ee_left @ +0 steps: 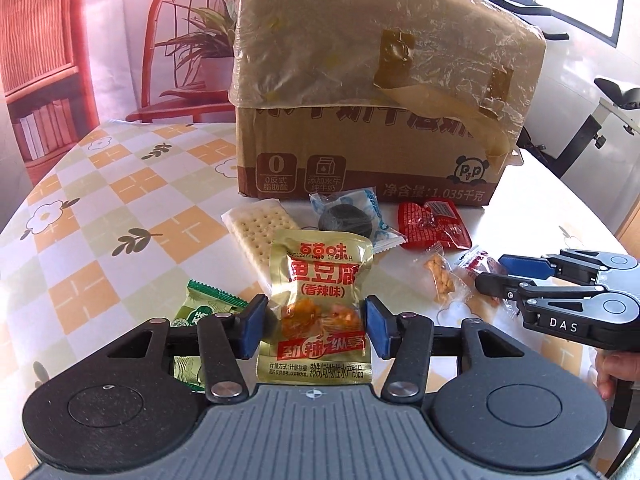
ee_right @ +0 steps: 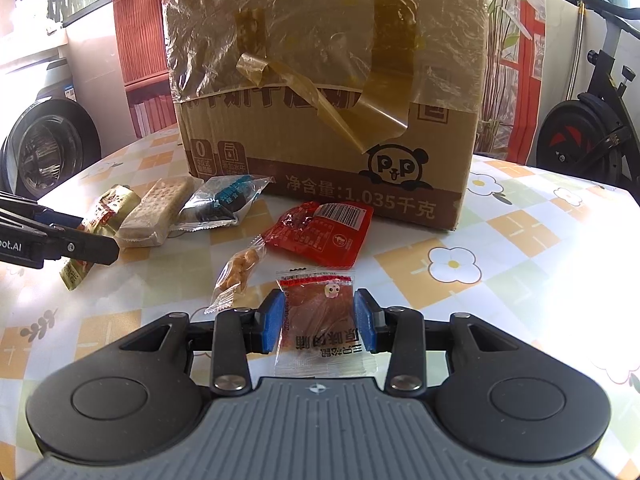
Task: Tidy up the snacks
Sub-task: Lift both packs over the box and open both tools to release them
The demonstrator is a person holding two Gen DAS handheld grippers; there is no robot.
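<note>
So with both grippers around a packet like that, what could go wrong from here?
1. The gold packet is slick foil, and the left gripper shows gaps at its pads, so it may slip.
2. The right gripper pinches a thin clear packet, which could crumple.
3. The cardboard box has its flap folded down in front, so the packets might snag there.

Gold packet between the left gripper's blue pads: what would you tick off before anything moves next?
1. Gold packet lies between the left gripper pads: ok.
2. Pads pressing on it: not ok; a gap shows on each side.
3. Clear packet squeezed in the right gripper: ok.
4. Green packet clear of the left gripper: not ok; it lies partly under it.
5. Box open to take snacks: cannot tell; only its taped side shows.
</note>
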